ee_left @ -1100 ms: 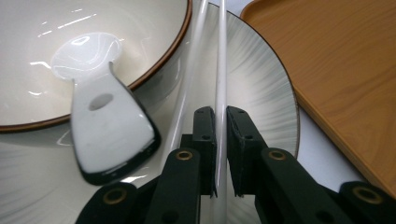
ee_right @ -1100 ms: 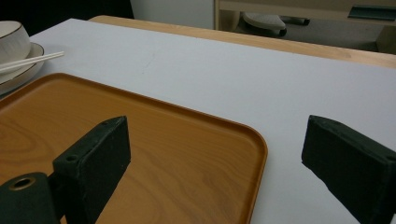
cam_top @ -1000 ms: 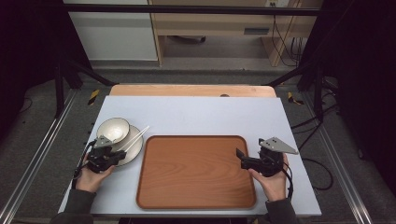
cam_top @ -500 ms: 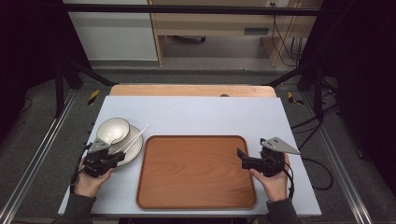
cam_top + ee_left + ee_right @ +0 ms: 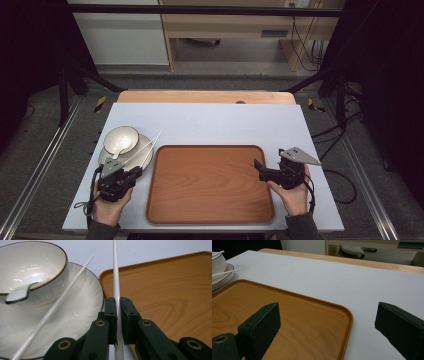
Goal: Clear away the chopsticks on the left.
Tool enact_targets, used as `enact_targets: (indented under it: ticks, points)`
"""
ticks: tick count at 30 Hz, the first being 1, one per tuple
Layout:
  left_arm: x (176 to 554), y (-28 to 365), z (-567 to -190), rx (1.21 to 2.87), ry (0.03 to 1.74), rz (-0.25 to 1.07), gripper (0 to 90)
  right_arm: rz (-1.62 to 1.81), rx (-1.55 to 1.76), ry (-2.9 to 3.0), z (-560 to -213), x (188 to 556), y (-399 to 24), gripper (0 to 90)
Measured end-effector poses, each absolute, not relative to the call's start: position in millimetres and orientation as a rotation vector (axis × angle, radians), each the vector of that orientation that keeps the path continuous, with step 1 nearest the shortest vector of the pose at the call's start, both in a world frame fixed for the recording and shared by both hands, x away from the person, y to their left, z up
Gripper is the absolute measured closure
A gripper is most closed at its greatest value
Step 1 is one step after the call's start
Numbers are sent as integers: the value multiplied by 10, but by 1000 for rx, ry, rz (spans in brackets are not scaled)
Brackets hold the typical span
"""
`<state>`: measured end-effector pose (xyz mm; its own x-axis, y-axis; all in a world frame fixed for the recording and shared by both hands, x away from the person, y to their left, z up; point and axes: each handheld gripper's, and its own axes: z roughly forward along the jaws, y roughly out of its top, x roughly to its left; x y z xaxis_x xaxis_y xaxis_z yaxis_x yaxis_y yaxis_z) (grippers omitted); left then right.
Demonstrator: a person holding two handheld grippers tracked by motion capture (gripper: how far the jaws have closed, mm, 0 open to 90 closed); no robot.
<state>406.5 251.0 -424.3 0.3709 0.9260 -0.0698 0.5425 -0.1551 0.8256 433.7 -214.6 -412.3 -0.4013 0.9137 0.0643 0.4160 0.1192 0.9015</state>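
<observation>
My left gripper (image 5: 134, 173) sits at the tray's left edge, shut on a white chopstick (image 5: 116, 277) that runs up between its pads and points away over the table. A second white chopstick (image 5: 57, 305) lies slanted across the white plate (image 5: 75, 322). On that plate stands a brown-rimmed white bowl (image 5: 121, 140) with a white spoon (image 5: 20, 293) in it. The brown wooden tray (image 5: 210, 182) lies in the middle with nothing on it. My right gripper (image 5: 260, 170) rests open at the tray's right edge, one jaw over the tray (image 5: 287, 322), the other over the table.
The pale table top (image 5: 225, 125) has a wooden strip (image 5: 200, 96) along its far edge. Black frame posts stand off both far corners, and cables hang at the right. The person's hands hold both grippers near the front edge.
My left gripper has drawn back toward the front edge and slightly right, taking one chopstick with it, apart from the other one on the plate. The right gripper has stayed put.
</observation>
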Motion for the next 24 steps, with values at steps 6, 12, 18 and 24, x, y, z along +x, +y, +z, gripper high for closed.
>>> enact_targets:
  ticks: [6, 12, 18, 24]
  points:
    - [3989, 2332, -4294, 1776, 1347, 620, 842, 1250, 1298, 1876, -4123, 4339, -2170, 65]
    - [3904, 2237, -4265, 1693, 1374, 604, 841, 1253, 1293, 1876, -4119, 4337, -2174, 65]
    - [3819, 2158, -4335, 1648, 1404, 619, 841, 1246, 1291, 1885, -4133, 4345, -2157, 65]
    - [3742, 2003, -4553, 1619, 1450, 605, 841, 1254, 1289, 1886, -4129, 4341, -2143, 66]
